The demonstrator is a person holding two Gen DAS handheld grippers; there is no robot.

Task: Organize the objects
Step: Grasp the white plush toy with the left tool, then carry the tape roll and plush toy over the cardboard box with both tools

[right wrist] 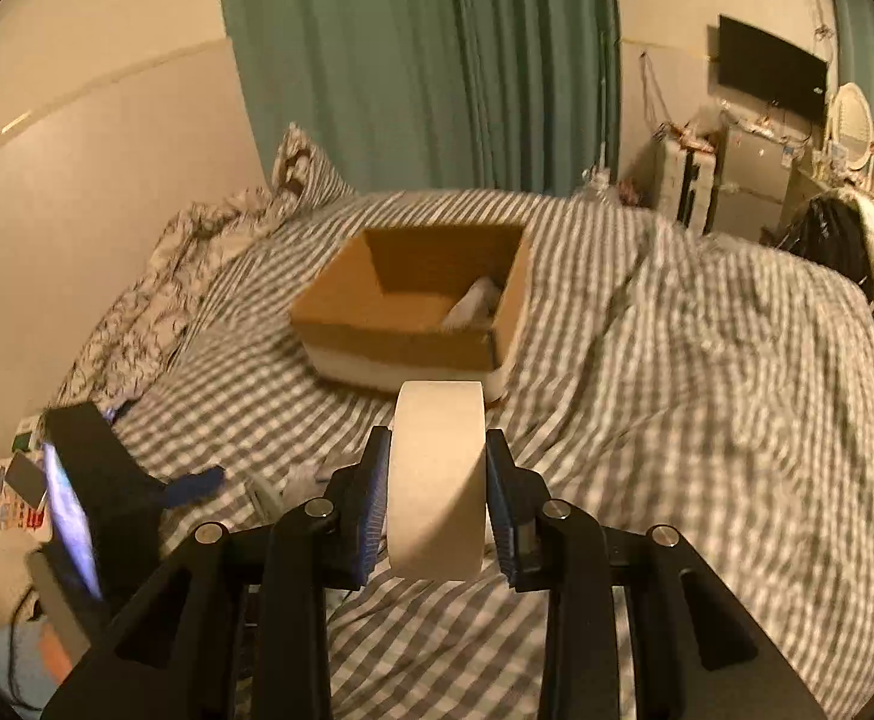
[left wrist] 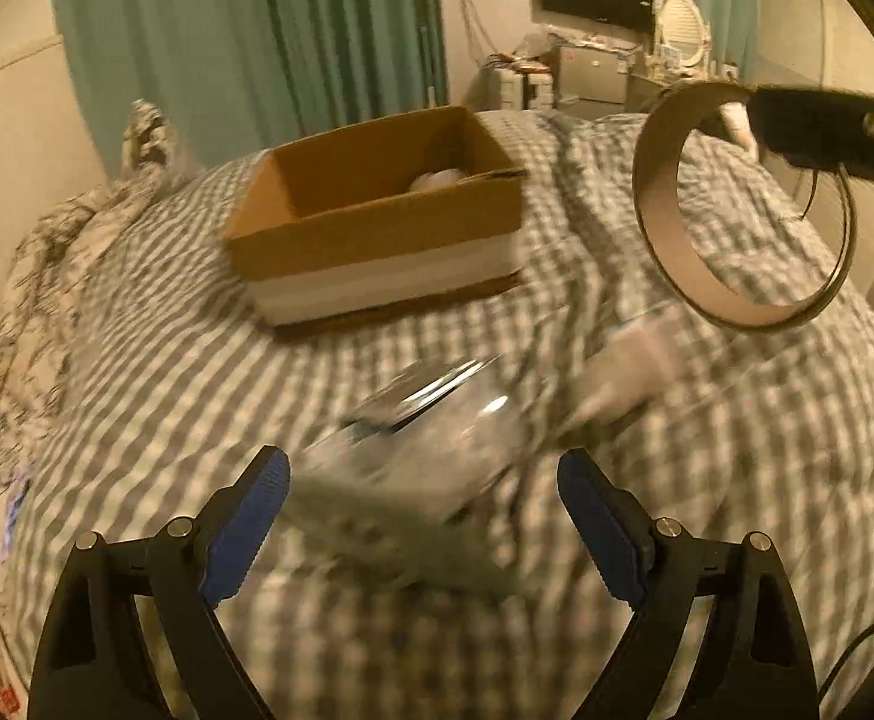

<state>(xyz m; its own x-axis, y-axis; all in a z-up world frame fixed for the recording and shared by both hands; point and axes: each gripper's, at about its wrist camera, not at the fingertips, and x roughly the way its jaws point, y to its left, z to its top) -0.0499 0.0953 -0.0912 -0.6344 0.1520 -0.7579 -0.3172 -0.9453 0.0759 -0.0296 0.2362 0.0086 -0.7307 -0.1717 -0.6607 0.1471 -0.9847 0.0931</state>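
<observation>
- Now: right gripper (right wrist: 437, 498) clamped on tape roll (right wrist: 437, 480), mid-carry.
- Next: over cardboard box (right wrist: 413, 324), release.
- Left gripper (left wrist: 422, 480) jaws apart, above blurred clear item (left wrist: 413, 456).

Beige tape roll (right wrist: 439, 480) held upright above the bed; open cardboard box (right wrist: 416, 312) holds something white, perhaps cloth.

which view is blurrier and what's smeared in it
Left wrist view is blurrier: the clear item between the open left tongs is smeared and unidentifiable, and the bedcover checks streak. Right wrist view is sharper: the tape roll is crisp, with mild blur on the box.
</observation>
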